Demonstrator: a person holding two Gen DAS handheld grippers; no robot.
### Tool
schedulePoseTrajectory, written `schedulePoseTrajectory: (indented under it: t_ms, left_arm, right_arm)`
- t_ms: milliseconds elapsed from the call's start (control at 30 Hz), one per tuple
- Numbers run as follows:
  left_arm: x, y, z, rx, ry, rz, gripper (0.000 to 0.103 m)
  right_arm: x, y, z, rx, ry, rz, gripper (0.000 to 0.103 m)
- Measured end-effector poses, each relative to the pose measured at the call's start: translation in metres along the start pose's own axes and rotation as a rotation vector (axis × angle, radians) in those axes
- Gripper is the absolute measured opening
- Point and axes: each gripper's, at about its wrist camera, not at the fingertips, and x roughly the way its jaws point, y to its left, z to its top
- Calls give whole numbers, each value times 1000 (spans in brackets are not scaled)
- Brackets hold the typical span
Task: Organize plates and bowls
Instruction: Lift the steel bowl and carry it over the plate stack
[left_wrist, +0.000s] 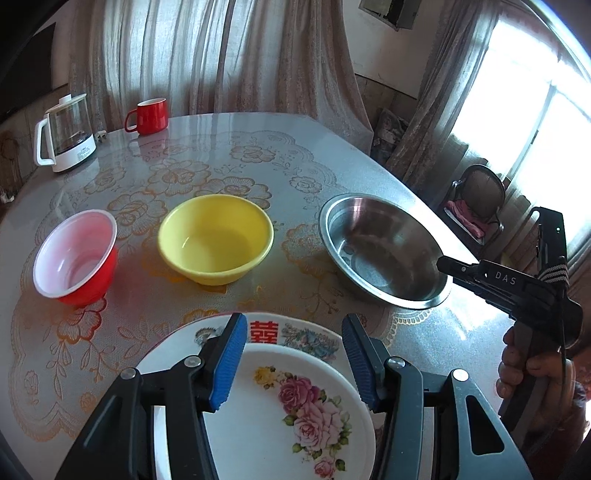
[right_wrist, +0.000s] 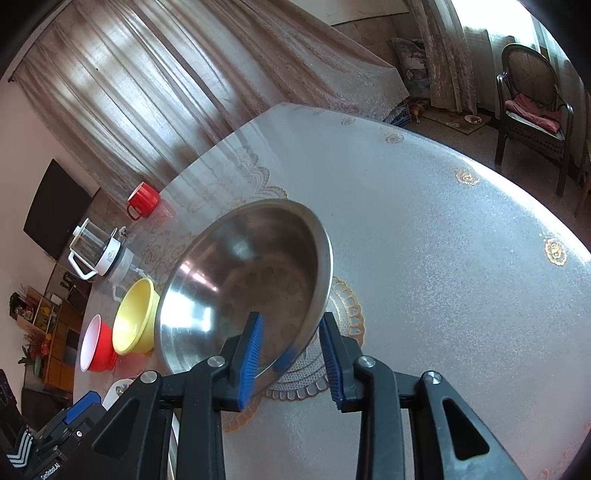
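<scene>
Three bowls stand in a row across the middle of the tabletop (left_wrist: 258, 147): a red bowl (left_wrist: 75, 254) toward the left edge, a yellow bowl (left_wrist: 216, 238) beside it, and a steel bowl (left_wrist: 382, 249) toward the right edge, each apart from the next. At the near edge two plates are stacked, a small plate (left_wrist: 295, 413) with pink roses lying on a larger plate (left_wrist: 295, 334) with a red character.

The left gripper (left_wrist: 293, 360) hovers over the stack, jaws moderately apart and empty. The right gripper (right_wrist: 291, 363) straddles the steel bowl's near rim with its jaws narrowly apart; the pads (right_wrist: 251, 354) do not clamp the rim.

A kettle (left_wrist: 66, 134) and a red mug (left_wrist: 149, 116) stand at the far left corner.
</scene>
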Motion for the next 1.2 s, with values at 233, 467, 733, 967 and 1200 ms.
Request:
schedulePoseTrajectory:
  t_ms: [233,467,733,967,1200]
  left_arm:
    - [34,-13,25,5,39,-27,50]
    - [65,-22,41,-41,89,-49,46]
    - [95,-36,46,-14,134,-15,47]
    - [109,-35,46,-11,146,-35,26]
    - [118,-37,51,-17,156,-19,22]
  right_arm:
    - [-9,-5,13,-10,-93,-23,30]
    - [5,-4,25,-13,-131,-39,13]
    - [12,-16,22,48,-218,45,16]
    - [31,-24,13,57,-263,77,15]
    - [35,-35,14,88,-238,159,8]
